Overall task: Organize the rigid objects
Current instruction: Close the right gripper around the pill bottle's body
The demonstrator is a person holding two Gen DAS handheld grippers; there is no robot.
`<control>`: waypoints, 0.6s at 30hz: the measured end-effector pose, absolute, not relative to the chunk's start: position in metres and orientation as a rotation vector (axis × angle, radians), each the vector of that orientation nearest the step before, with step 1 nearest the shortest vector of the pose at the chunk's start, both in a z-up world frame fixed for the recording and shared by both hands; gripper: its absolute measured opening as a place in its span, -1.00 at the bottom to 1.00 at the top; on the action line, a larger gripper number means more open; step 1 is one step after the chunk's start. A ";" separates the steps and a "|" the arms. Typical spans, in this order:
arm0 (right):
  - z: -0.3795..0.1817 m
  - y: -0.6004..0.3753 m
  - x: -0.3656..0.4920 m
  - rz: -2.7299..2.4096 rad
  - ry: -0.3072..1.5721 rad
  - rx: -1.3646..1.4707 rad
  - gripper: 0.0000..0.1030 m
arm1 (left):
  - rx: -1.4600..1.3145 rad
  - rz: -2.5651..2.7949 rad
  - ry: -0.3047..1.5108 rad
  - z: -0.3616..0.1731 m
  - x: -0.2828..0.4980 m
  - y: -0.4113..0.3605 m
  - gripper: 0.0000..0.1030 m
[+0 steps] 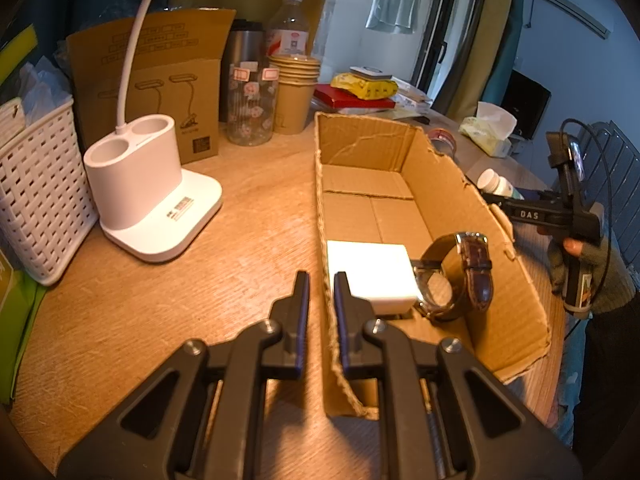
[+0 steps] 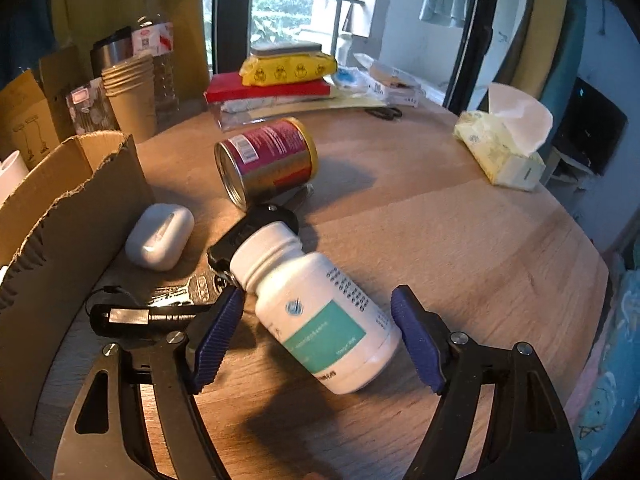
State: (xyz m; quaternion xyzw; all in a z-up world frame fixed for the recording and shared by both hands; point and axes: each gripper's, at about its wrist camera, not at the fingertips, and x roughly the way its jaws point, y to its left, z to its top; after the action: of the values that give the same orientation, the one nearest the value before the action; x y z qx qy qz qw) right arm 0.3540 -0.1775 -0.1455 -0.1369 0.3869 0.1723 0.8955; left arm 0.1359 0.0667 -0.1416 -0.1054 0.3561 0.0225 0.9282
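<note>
An open cardboard box (image 1: 472, 216) lies on the round wooden table; a white charger block (image 1: 372, 276) and a brown-strap wristwatch (image 1: 460, 272) lie inside it. My left gripper (image 1: 320, 284) is nearly closed astride the box's near left wall, apparently pinching it. My right gripper (image 2: 318, 320) is open around a white pill bottle (image 2: 320, 312) with a teal label, lying on its side between the fingers. A white earbud case (image 2: 160, 236), keys with a black fob (image 2: 248, 236), a small black device (image 2: 132, 318) and a tipped red can (image 2: 268, 160) lie nearby.
A white lamp base (image 1: 148, 200), a white basket (image 1: 36, 196), paper cups (image 1: 294, 92), a glass jar, bottles and a lamp carton stand at the back left. A tissue pack (image 2: 504, 148) and stacked books (image 2: 276, 88) lie farther back. The box wall (image 2: 60, 220) is left of my right gripper.
</note>
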 end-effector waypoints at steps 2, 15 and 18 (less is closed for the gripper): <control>-0.146 -0.179 0.352 0.359 0.809 -0.269 0.29 | -0.216 0.046 0.730 -0.142 0.136 0.067 -0.75; -0.136 -0.187 0.331 0.350 0.772 -0.198 0.28 | -0.215 0.046 0.730 -0.142 0.136 0.067 -0.75; -0.127 -0.185 0.321 0.362 0.752 -0.185 0.28 | -0.216 0.046 0.730 -0.142 0.136 0.067 -0.75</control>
State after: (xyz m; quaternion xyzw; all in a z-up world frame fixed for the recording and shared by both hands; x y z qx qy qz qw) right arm 0.3207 -0.1851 -0.1267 -0.0896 0.3647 0.1754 0.9101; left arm 0.1359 0.0671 -0.1419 -0.1052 0.3561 0.0224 0.9282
